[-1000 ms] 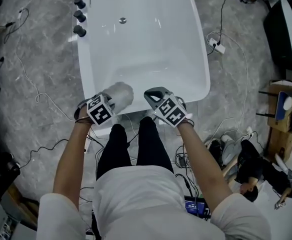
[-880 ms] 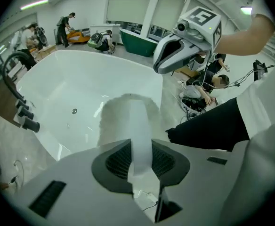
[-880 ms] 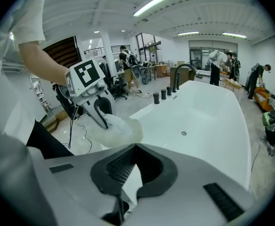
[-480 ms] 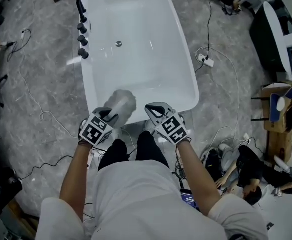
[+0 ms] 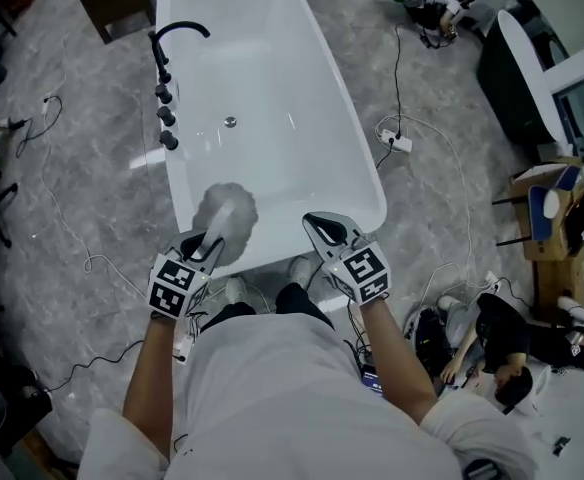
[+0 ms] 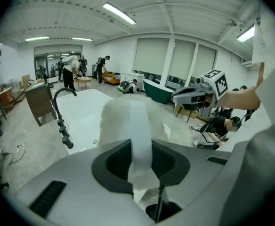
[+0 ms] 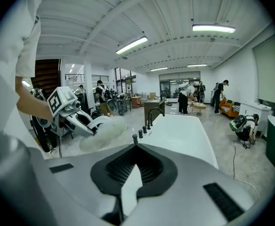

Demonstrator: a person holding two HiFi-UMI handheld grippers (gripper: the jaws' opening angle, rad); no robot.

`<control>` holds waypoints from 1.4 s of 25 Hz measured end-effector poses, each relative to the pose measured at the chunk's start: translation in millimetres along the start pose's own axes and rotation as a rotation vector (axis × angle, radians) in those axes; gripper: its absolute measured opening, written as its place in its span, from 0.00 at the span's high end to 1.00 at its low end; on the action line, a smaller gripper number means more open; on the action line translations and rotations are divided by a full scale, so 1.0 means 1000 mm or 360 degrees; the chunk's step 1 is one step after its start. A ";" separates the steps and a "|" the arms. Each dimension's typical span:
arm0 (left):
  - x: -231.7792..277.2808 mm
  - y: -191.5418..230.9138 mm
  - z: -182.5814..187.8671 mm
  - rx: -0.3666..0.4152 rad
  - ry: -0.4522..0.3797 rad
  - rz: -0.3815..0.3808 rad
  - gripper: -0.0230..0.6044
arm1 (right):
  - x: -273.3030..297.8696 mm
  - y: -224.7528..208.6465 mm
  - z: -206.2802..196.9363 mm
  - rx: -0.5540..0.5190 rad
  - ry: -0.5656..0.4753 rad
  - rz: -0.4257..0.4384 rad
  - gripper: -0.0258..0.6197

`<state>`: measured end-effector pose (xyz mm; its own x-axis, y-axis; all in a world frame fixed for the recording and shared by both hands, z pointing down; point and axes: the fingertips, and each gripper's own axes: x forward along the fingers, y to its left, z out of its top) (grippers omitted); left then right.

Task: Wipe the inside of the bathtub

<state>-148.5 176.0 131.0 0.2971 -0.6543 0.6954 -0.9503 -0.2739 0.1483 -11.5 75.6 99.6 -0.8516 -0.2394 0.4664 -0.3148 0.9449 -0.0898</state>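
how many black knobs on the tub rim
3, in a row on the bathtub rim: far knob beside the faucet, middle knob, near knob. None seems hidden.

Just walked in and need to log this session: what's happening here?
A person stands at the near end of a white bathtub with a gripper in each hand. The left gripper is clamped on a fluffy white pad, held over the tub's near end; whether it touches is unclear. The right gripper is shut and empty, beside it.

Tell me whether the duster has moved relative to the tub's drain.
Yes: the duster now reaches slightly farther into the bathtub, toward the drain.
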 end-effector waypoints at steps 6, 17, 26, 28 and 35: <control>-0.032 0.010 0.042 -0.0021 -0.0323 0.0125 0.81 | -0.018 -0.004 0.036 0.0097 -0.0211 -0.0129 0.93; -0.061 0.003 0.112 0.0145 -0.0669 0.0160 0.81 | -0.047 0.001 0.119 -0.0003 -0.0592 -0.0248 0.93; -0.090 -0.002 0.152 0.0193 -0.0901 0.0255 0.81 | -0.067 -0.005 0.145 0.0007 -0.0729 -0.0267 0.93; -0.091 -0.002 0.152 0.0186 -0.0914 0.0272 0.81 | -0.067 -0.005 0.143 0.0022 -0.0737 -0.0268 0.93; -0.092 -0.007 0.154 0.0197 -0.0939 0.0286 0.81 | -0.073 -0.002 0.143 0.0014 -0.0744 -0.0282 0.93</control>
<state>-154.5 129.7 -42.8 0.1689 -0.9668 0.1918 -0.9828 -0.1800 -0.0417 -8.7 59.0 -59.8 -0.8809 -0.4723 0.0312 -0.4733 0.8793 -0.0535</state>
